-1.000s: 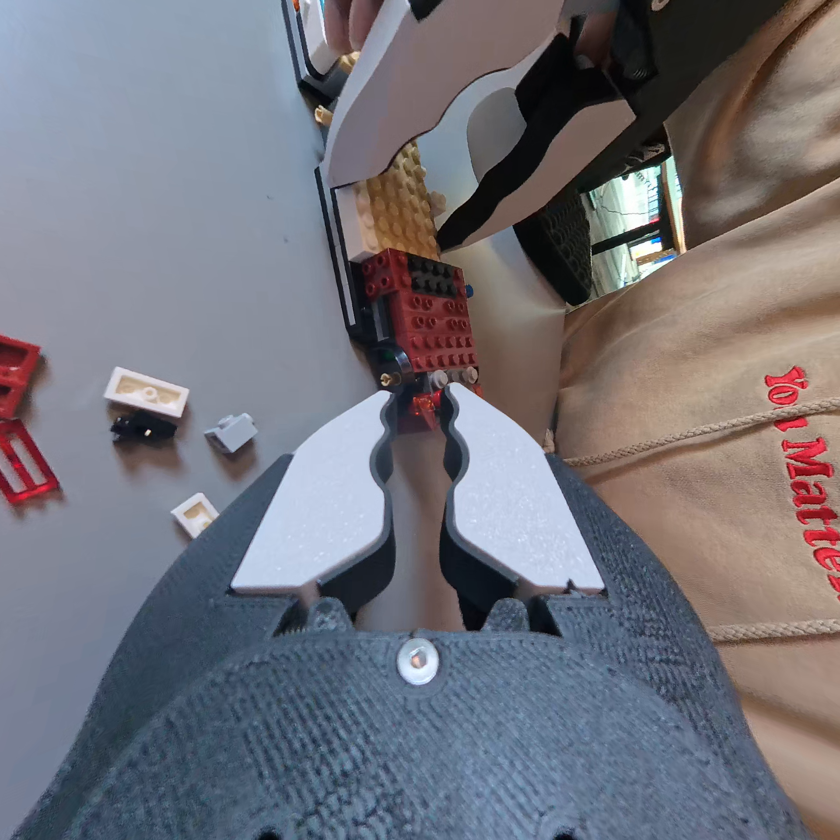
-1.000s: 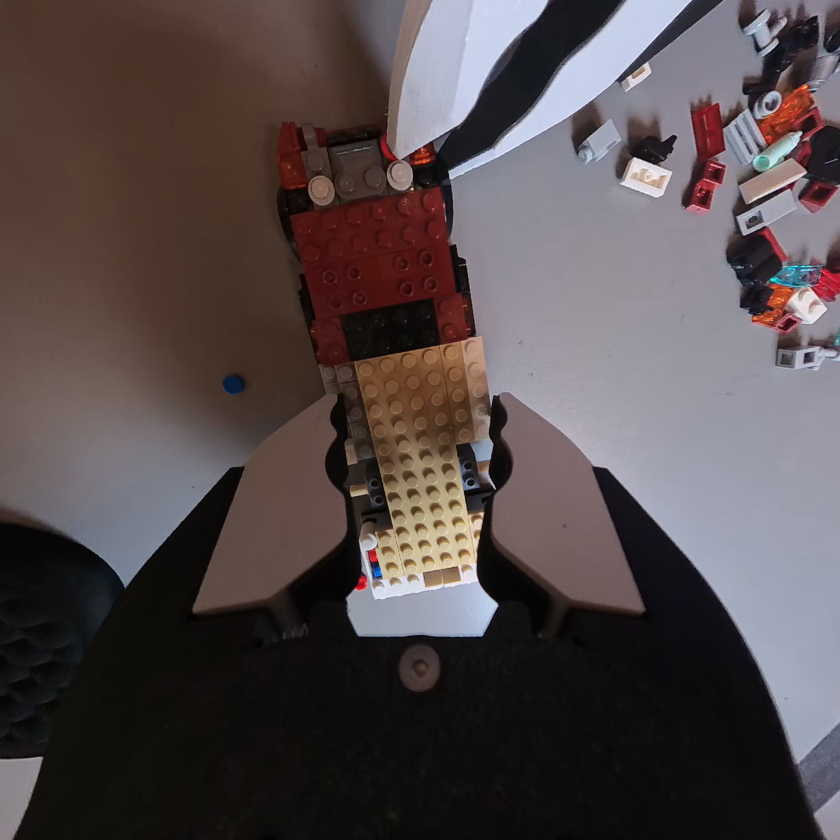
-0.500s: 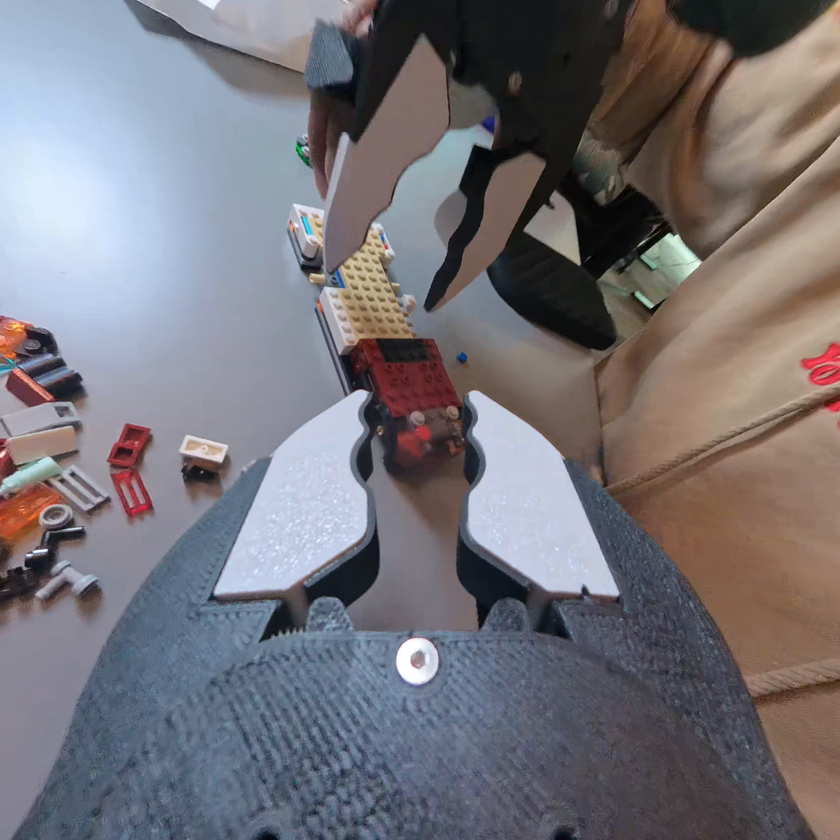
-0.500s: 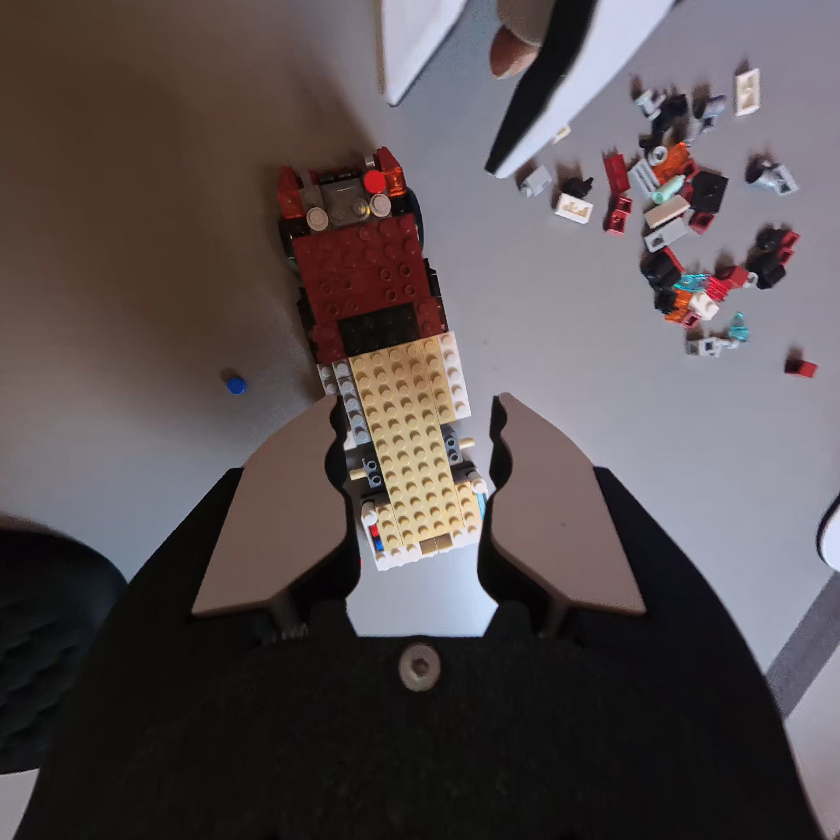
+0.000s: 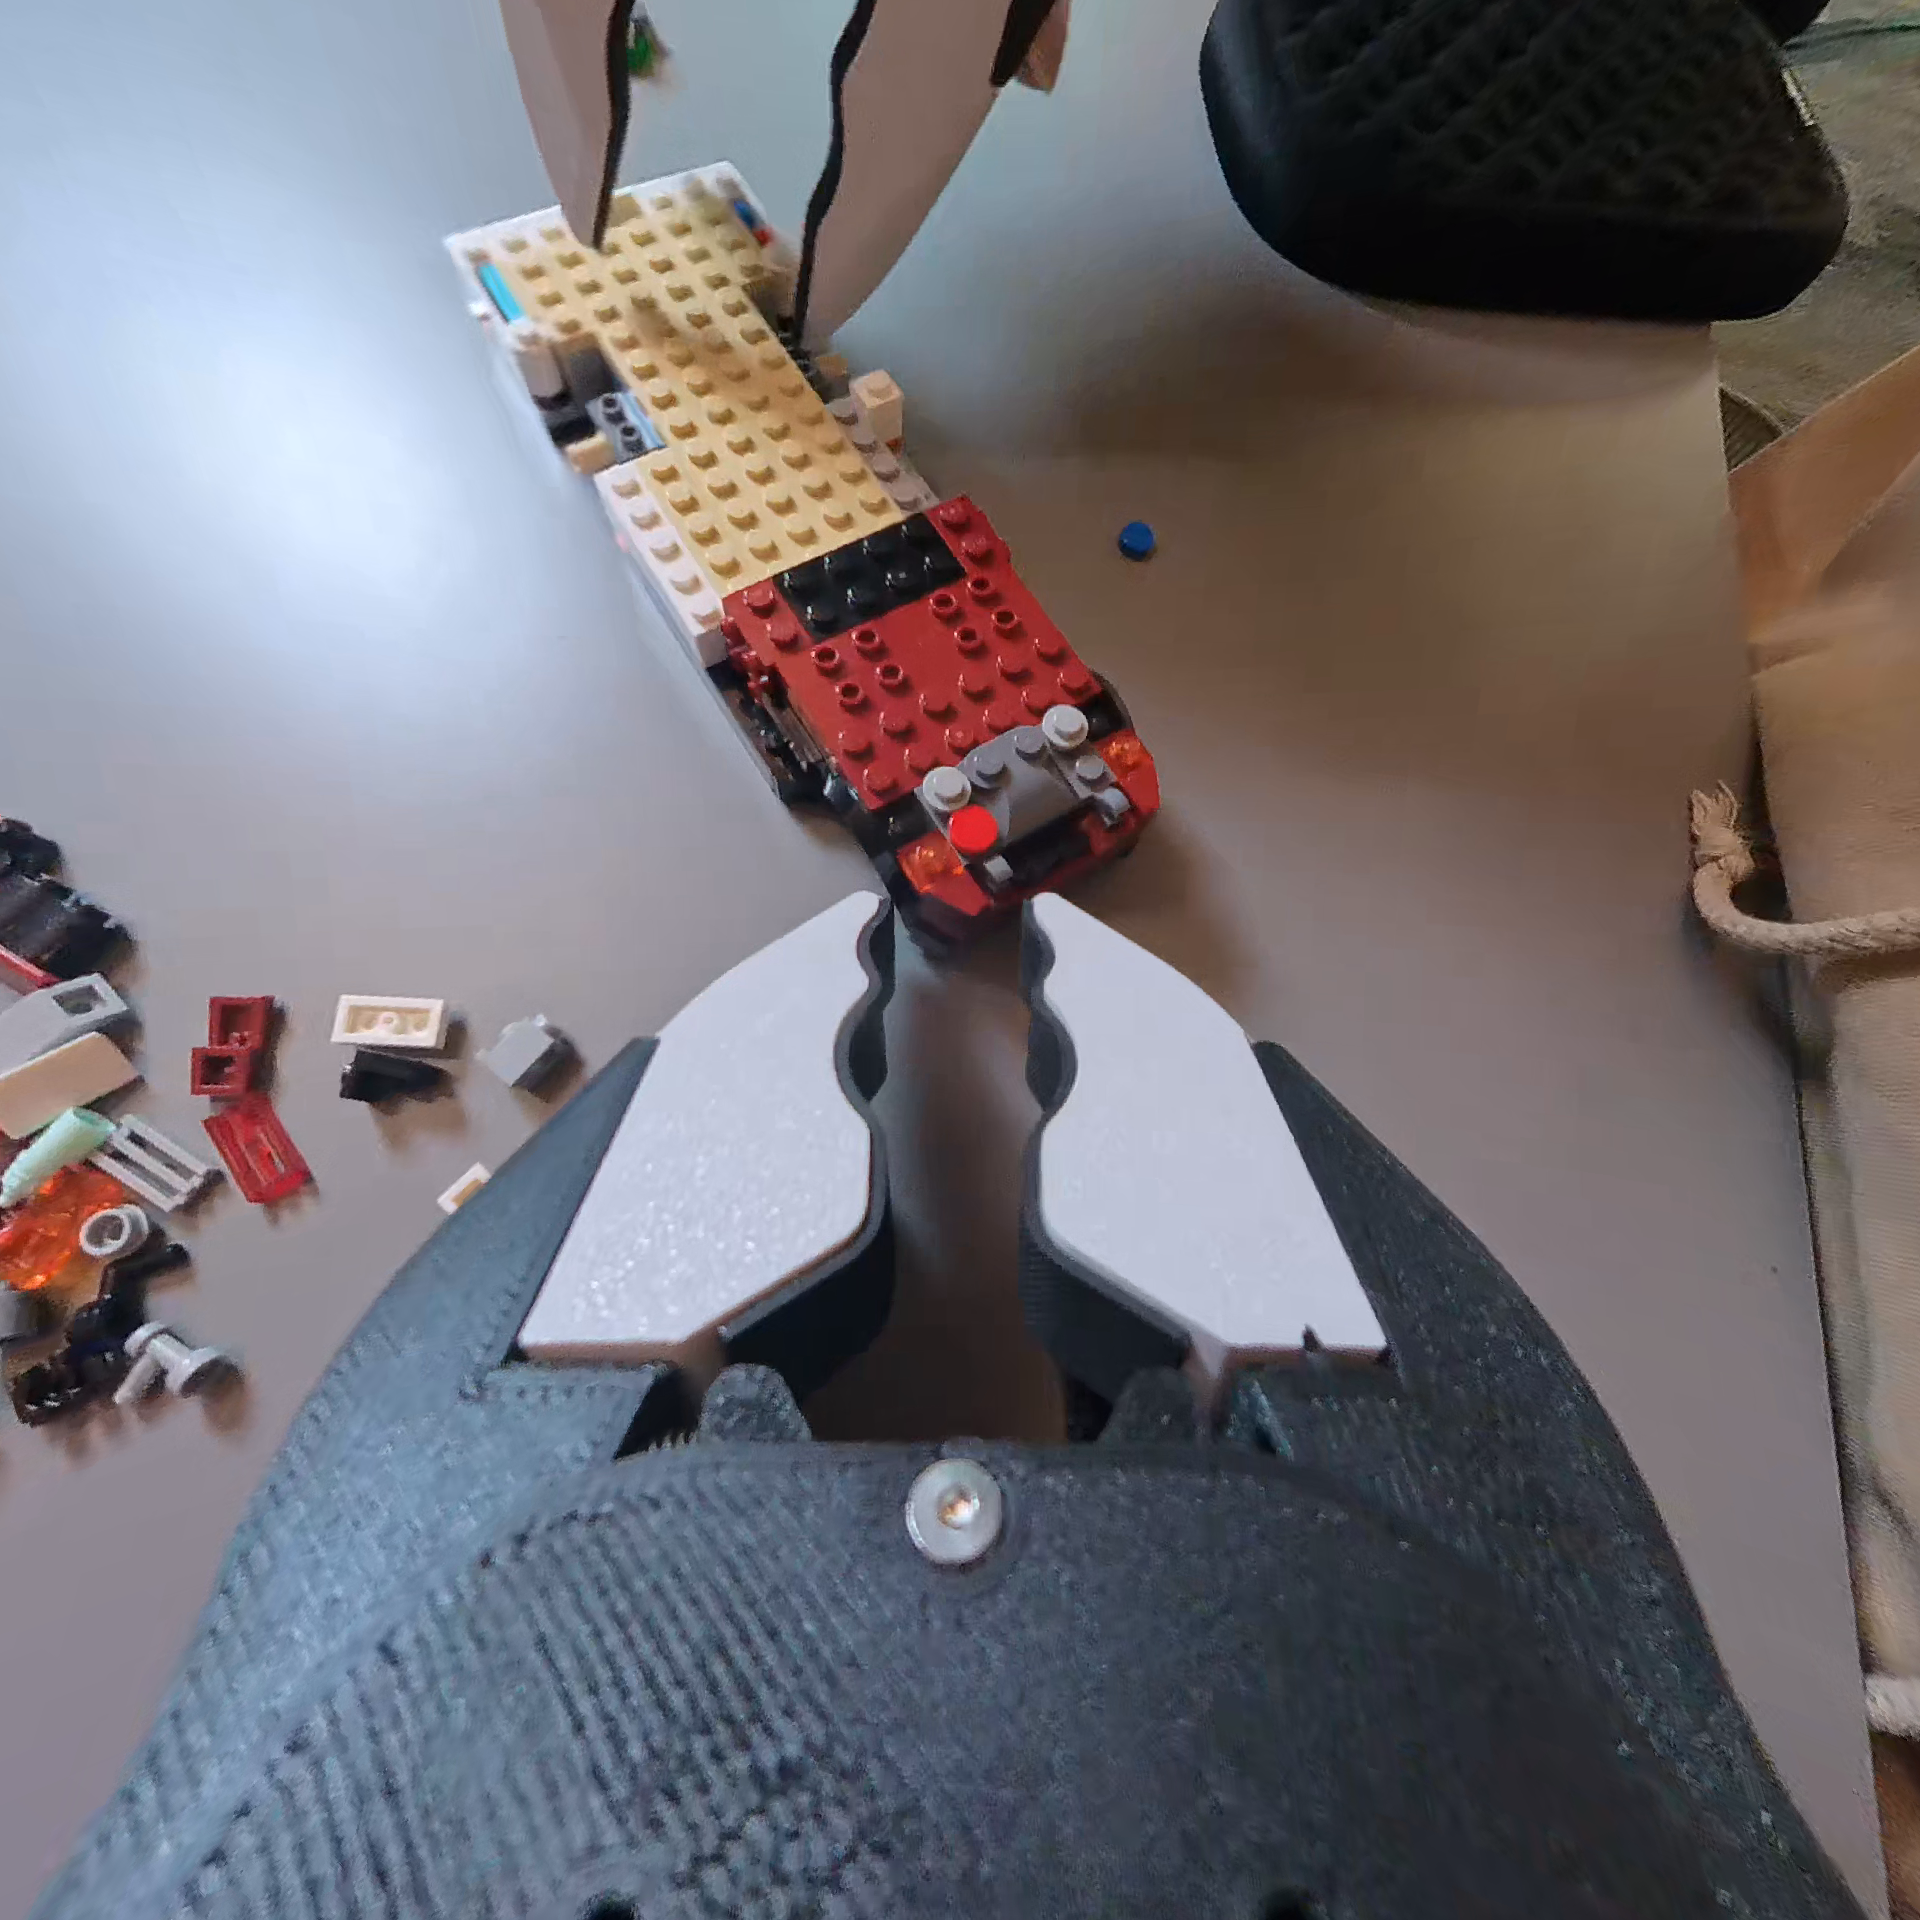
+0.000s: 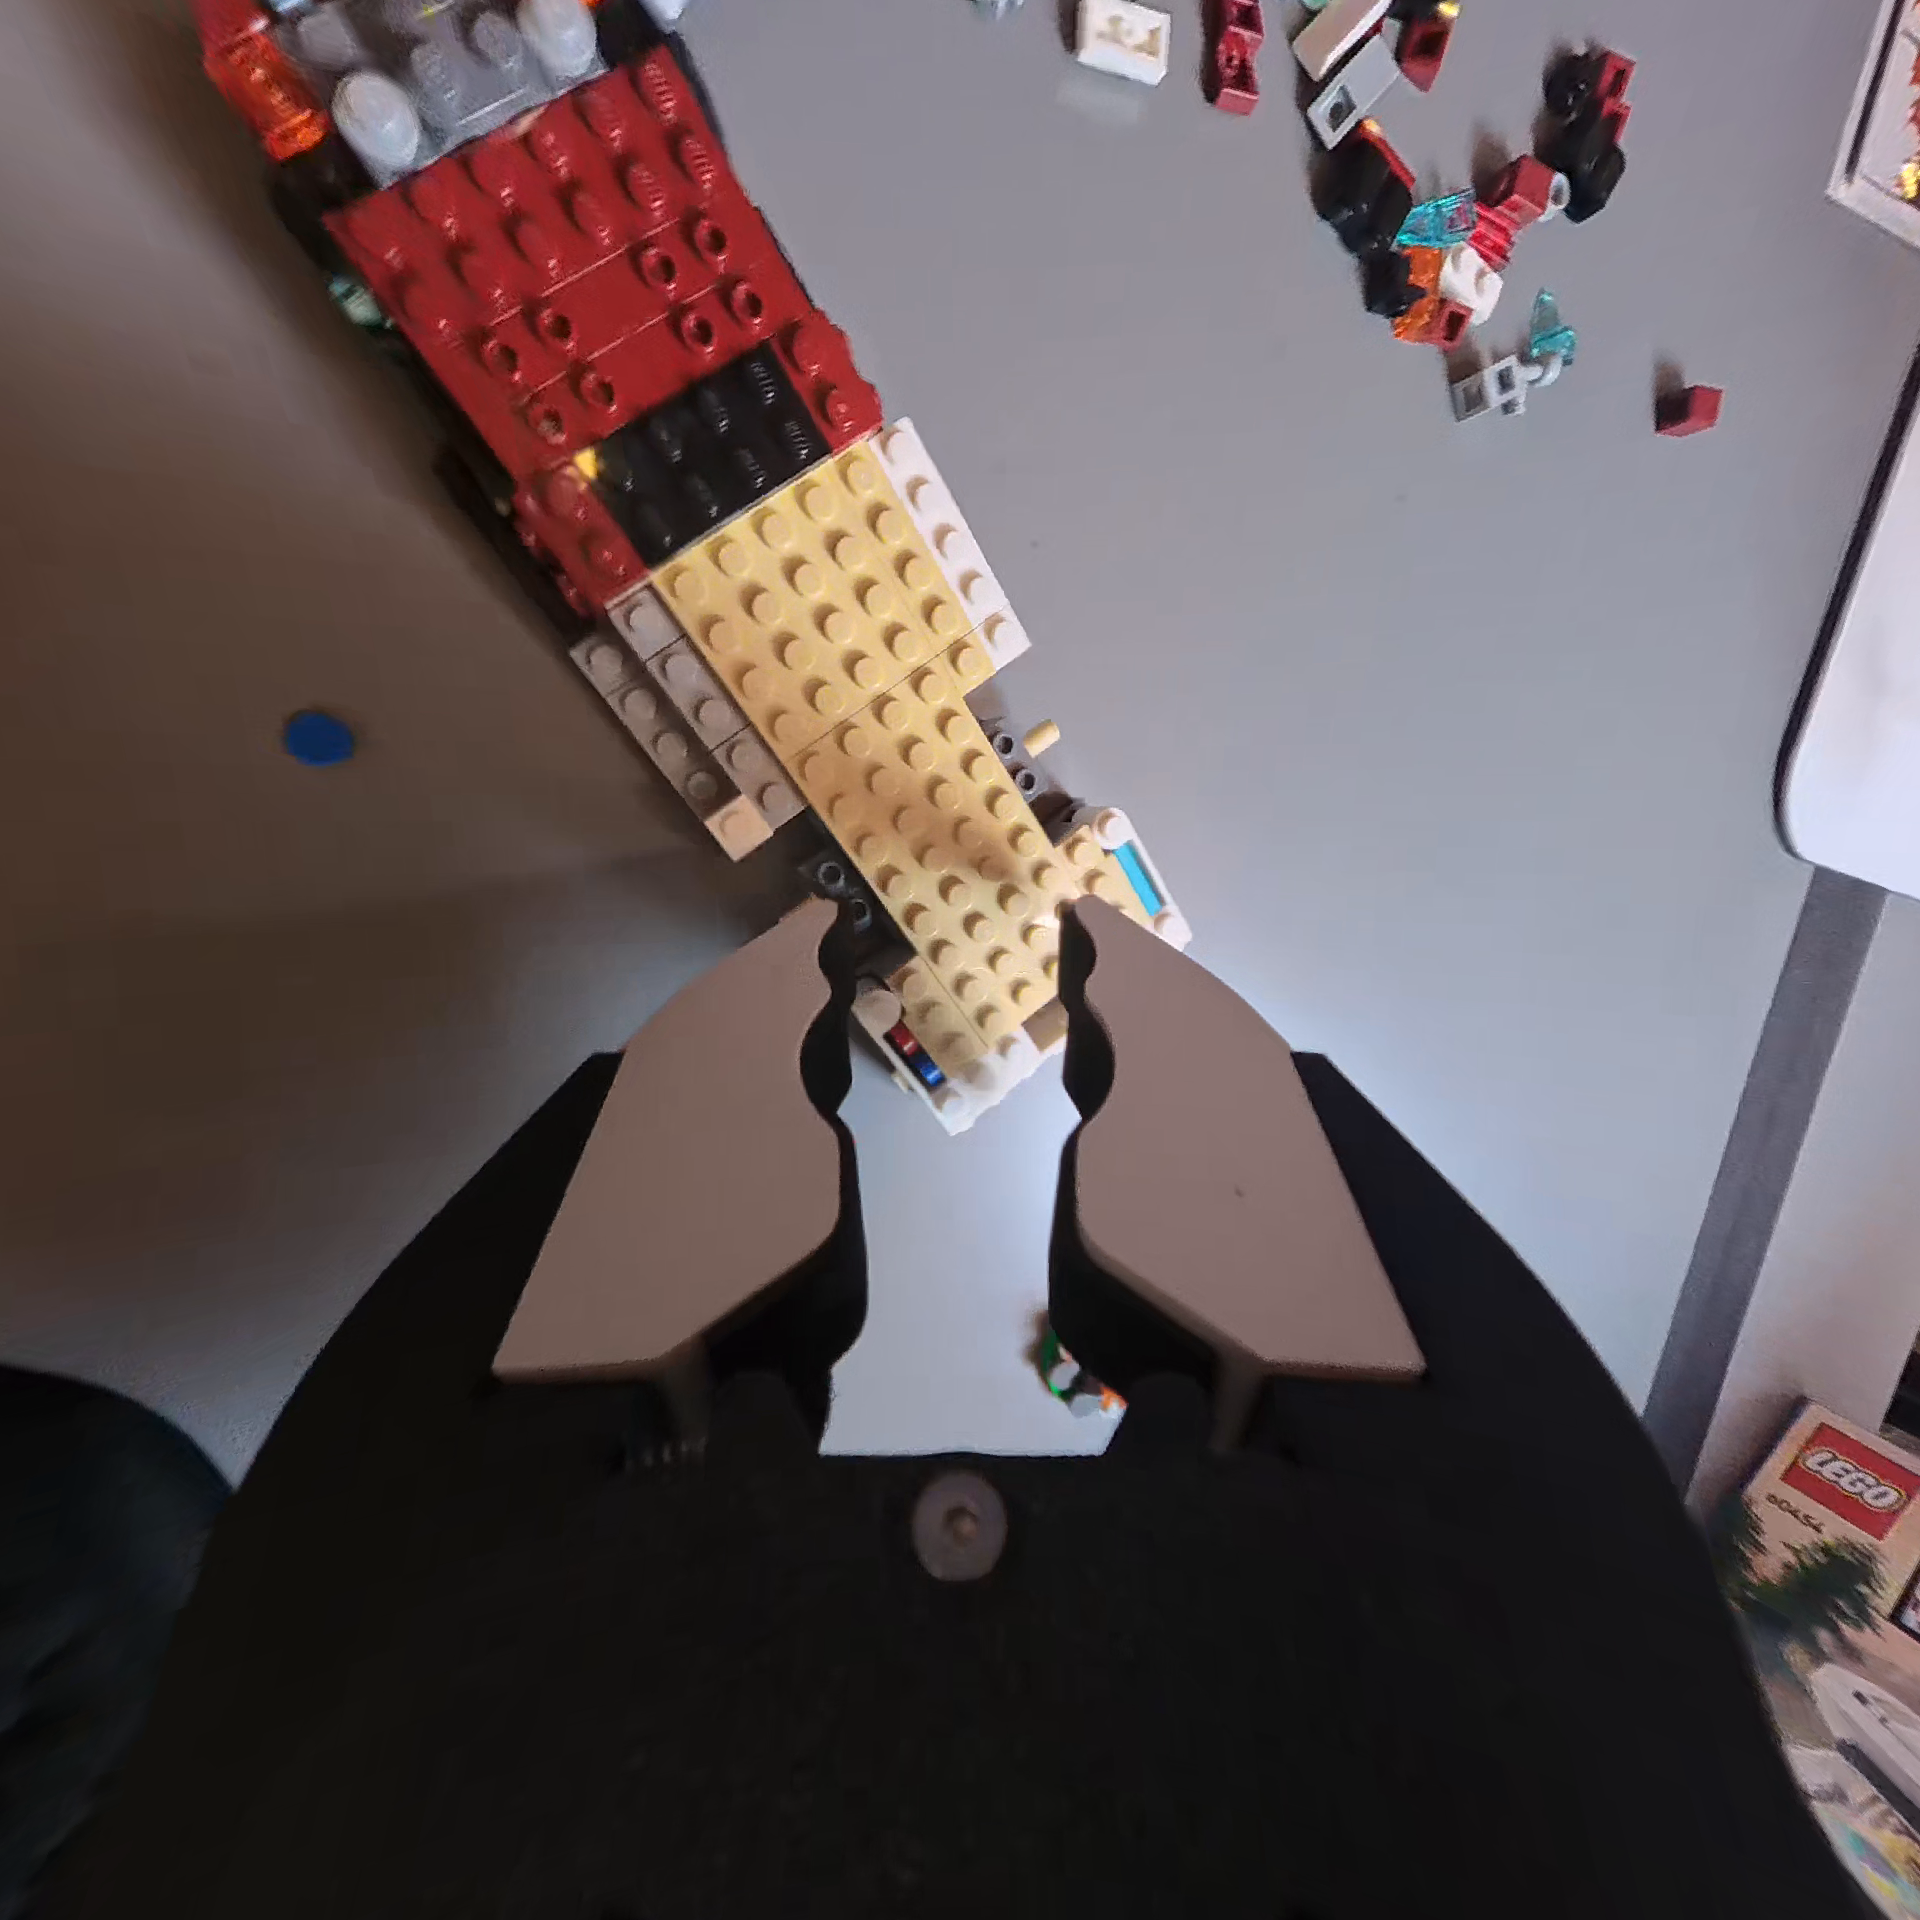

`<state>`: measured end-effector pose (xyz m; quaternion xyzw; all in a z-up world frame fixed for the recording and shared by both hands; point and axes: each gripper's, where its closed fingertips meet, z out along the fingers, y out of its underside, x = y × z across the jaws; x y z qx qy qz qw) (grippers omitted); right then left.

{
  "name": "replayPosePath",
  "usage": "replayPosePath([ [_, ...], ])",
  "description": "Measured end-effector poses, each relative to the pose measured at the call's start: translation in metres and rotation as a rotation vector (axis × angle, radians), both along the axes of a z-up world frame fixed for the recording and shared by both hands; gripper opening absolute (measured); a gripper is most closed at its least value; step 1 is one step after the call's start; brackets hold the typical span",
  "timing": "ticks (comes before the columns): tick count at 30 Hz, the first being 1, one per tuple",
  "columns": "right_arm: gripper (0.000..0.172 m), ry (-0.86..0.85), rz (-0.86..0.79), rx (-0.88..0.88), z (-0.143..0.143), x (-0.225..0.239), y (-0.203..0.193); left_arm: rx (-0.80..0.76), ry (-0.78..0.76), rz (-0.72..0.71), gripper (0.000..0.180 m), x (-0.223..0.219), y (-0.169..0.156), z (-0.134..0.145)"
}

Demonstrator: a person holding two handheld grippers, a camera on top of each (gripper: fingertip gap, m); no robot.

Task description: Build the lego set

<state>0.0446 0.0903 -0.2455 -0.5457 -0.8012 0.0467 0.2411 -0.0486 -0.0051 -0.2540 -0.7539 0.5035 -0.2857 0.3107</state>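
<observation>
Your left wrist view takes in the whole brick-built vehicle (image 5: pixel 831 582) lying flat on the grey table (image 5: pixel 1351 935), its dark red nose with a bright red stud (image 5: pixel 974 828) and orange lamps nearest the left gripper (image 5: pixel 956 914). The right wrist view cuts off that nose but shows a boxed set (image 6: pixel 1829 1558) at the near right. Your left gripper's fingers stand apart just short of the nose, nothing between them. Your right gripper (image 6: pixel 951 914) straddles the tan rear deck, fingers apart; whether the pads press on it cannot be told. The model runs tan and white at the tail, black band, then red. Loose bricks (image 5: pixel 125 1143) lie left; a blue stud (image 5: pixel 1136 540) sits right of the model.
</observation>
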Motion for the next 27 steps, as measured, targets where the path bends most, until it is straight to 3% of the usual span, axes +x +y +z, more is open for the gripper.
replayPosePath([
  [16, 0.028, 0.16, -0.043, 0.025, 0.005, -0.062, 0.043, 0.136, -0.023, 0.002, 0.016, 0.04, 0.001, 0.006],
  [21, 0.046, 0.28, -0.221, -0.124, 0.026, -0.055, 0.036, 0.168, -0.093, -0.006, 0.019, 0.048, 0.0, 0.021],
  [25, 0.064, 0.435, -0.422, -0.383, 0.049, -0.046, -0.004, 0.204, -0.213, 0.086, 0.021, 0.03, 0.014, 0.048],
  [27, 0.075, 0.459, -0.546, -0.471, 0.046, -0.042, -0.026, 0.255, -0.261, 0.165, 0.023, 0.015, 0.026, 0.064],
])
